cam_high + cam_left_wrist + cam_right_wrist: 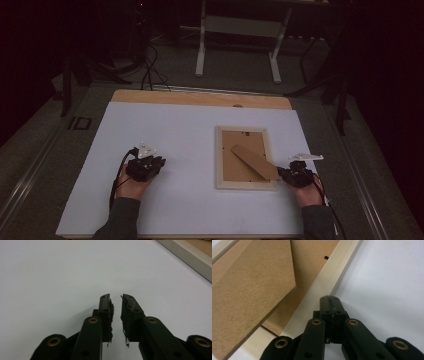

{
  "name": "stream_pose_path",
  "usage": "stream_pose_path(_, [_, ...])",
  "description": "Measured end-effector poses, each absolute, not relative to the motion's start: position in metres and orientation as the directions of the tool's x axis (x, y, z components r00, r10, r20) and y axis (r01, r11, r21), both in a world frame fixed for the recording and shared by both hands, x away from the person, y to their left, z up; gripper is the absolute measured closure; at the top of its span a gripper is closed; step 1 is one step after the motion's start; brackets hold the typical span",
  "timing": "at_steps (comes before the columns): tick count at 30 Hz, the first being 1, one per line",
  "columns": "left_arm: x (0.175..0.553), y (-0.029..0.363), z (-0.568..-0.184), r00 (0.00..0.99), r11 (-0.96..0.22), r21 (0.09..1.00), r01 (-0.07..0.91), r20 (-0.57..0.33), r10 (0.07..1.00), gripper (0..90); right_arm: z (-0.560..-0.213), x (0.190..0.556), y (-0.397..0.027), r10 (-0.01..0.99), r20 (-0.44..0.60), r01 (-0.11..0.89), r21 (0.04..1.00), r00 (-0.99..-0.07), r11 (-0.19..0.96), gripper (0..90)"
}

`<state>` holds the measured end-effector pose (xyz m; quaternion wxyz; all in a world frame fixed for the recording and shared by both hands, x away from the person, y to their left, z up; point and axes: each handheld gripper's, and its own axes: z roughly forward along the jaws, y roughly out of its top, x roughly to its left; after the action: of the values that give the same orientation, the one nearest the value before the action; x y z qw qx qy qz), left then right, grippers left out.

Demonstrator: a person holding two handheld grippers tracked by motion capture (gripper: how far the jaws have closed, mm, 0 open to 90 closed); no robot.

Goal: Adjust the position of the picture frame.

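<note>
1. Right gripper (289,174) is seen clamped fully shut with nothing between the jaws, parked at the right edge of the picture frame (246,158), near its lower right corner. In the right gripper view (329,298) the closed tips sit right at the frame's pale wooden border, touching it or very nearly so; which one can't be told.
2. Left gripper (150,162) is held well apart from the frame, over the bare left part of the white board (165,130). In the left gripper view (115,300) a narrow gap is left between the jaws and nothing is held in it, so it counts as released.
3. Frame is laid face down on the right half of the board, brown backing up, long side running away from the person.
4. Brown stand flap (255,161) is seen lying slantwise across the backing, its lower right end reaching over the frame's right border toward the right gripper. In the right gripper view it (252,285) is raised a bit off the backing.
5. Board is carried on a wooden table (200,97), whose far edge is left uncovered.
</note>
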<state>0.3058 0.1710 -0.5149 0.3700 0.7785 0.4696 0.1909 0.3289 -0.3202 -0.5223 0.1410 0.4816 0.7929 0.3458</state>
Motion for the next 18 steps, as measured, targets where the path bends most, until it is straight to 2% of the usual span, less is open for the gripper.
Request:
stream_pose_path(6, [0.306, 0.168, -0.515, 0.51, -0.283, 0.758, 0.587, -0.074, 0.857, 82.1, -0.522, 0.328, -0.311, 0.848, 0.098, 0.653, 0.685, -0.521, 0.322, 90.0])
stream_pose_path(13, [0.305, 0.165, -0.515, 0.527, -0.297, 0.757, 0.582, -0.073, 0.847, 89.3, -0.52, 0.327, -0.303, 0.834, 0.086, 0.635, 0.692, -0.546, 0.344, 90.0])
stream_pose_path(18, [0.305, 0.166, -0.514, 0.533, -0.294, 0.76, 0.58, -0.081, 0.842, 89.8, -0.518, 0.326, -0.297, 0.824, 0.08, 0.62, 0.699, -0.562, 0.356, 90.0])
